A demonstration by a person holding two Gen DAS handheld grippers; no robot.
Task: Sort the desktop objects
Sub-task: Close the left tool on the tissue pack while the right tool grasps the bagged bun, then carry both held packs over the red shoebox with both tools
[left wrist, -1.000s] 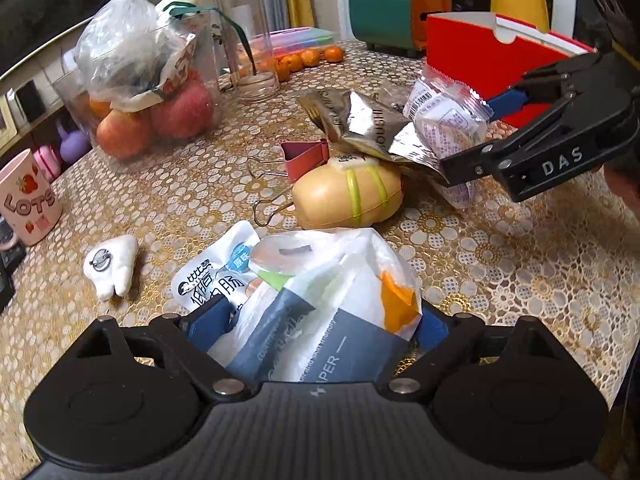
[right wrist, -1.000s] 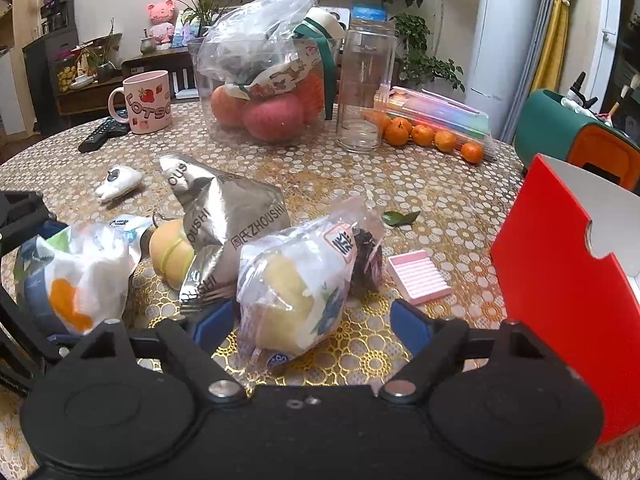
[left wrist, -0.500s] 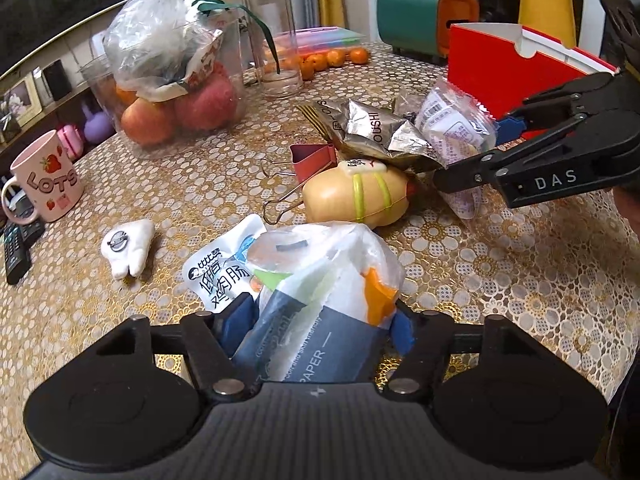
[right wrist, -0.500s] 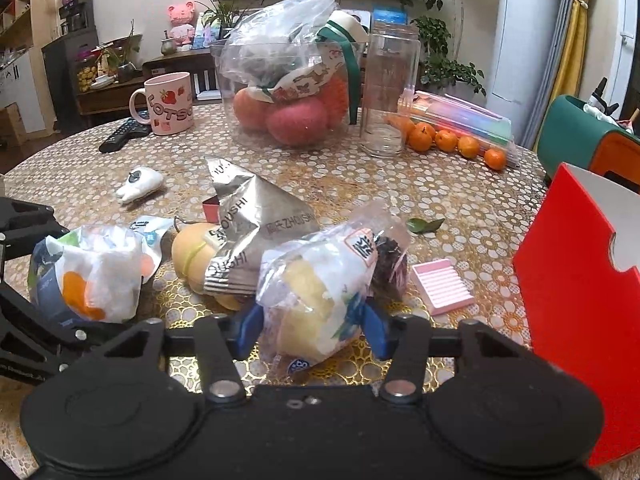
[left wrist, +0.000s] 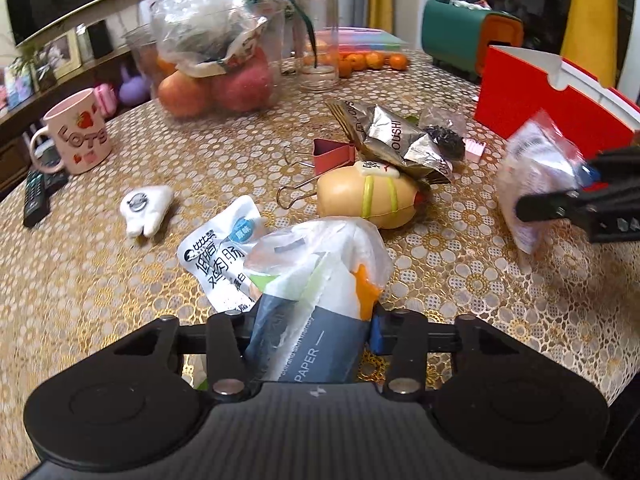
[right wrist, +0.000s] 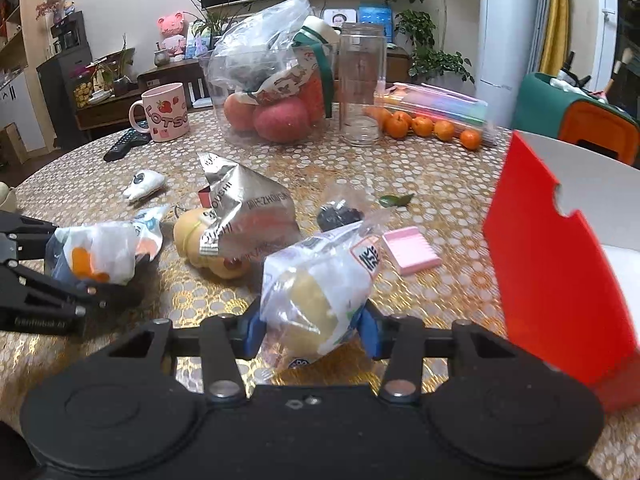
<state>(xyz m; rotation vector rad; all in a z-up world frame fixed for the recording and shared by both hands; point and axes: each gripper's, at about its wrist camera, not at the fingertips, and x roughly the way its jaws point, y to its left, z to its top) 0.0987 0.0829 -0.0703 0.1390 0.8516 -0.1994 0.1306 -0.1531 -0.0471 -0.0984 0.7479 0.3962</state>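
Both tools have just been closing, and each now has a packet between its pads; the right one has also carried its load away from the pile, toward the red box.

Nearest, the left tool (left wrist: 308,328) is clamped on the tissue pack (left wrist: 316,280), a soft wrapper with loose plastic billowing above the pads. I judge the grip sits low on the pack, so the slack film could slide and let it sag or drop as it lifts. The white sachet (left wrist: 218,248) lies touching it underneath and might be dragged along.

The right tool (right wrist: 310,332) is clamped on the clear snack bag (right wrist: 320,280), which looks clear of the tabletop (right wrist: 440,184) near its right edge. The crinkly film bulges past the pads; a quick swing could shake it loose short of the red box (right wrist: 560,264) just beside it, or knock the box's thin wall.

Further in, the foil packet (right wrist: 244,212) leans on the yellow toy (left wrist: 368,200) and a binder clip (left wrist: 332,156), a stack any careless pass would topple. Beyond stand the apple bag and glass jar, well apart.
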